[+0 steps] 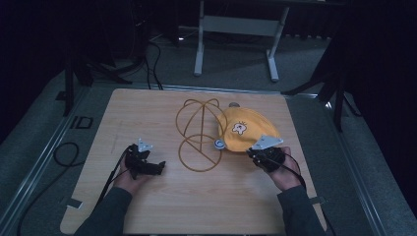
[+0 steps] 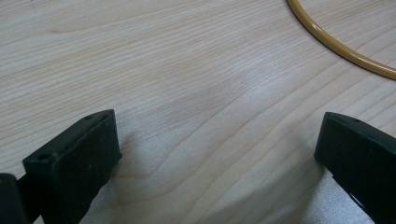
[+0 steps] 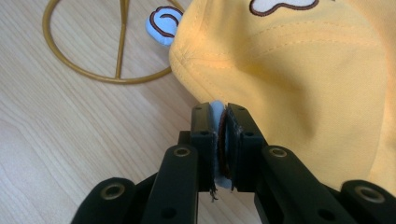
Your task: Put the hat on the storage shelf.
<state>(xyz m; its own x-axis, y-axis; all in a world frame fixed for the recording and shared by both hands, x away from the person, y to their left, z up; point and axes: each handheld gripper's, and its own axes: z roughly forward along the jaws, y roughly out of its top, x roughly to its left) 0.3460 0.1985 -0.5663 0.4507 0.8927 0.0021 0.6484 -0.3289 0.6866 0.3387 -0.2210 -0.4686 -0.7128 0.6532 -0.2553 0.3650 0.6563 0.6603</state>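
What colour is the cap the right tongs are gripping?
Yellow cap, with a white cartoon patch; the right gripper view shows it best.

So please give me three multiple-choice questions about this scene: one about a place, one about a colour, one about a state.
1. Where does the cap lie on the table?
A. right of the wire stand
B. left of it
C. near the person's sleeves

2. What colour is the cap?
A. blue
B. yellow
C. green

3. How does the left gripper stand?
A. shut on the cap
B. shut on the wire stand
C. open, holding nothing

Answers: 1 A, the high view shows the cap beside the stand's right side. 2 B, its fabric is yellow in the right gripper view. 3 C, bare wood lies between its wide-apart jaws.
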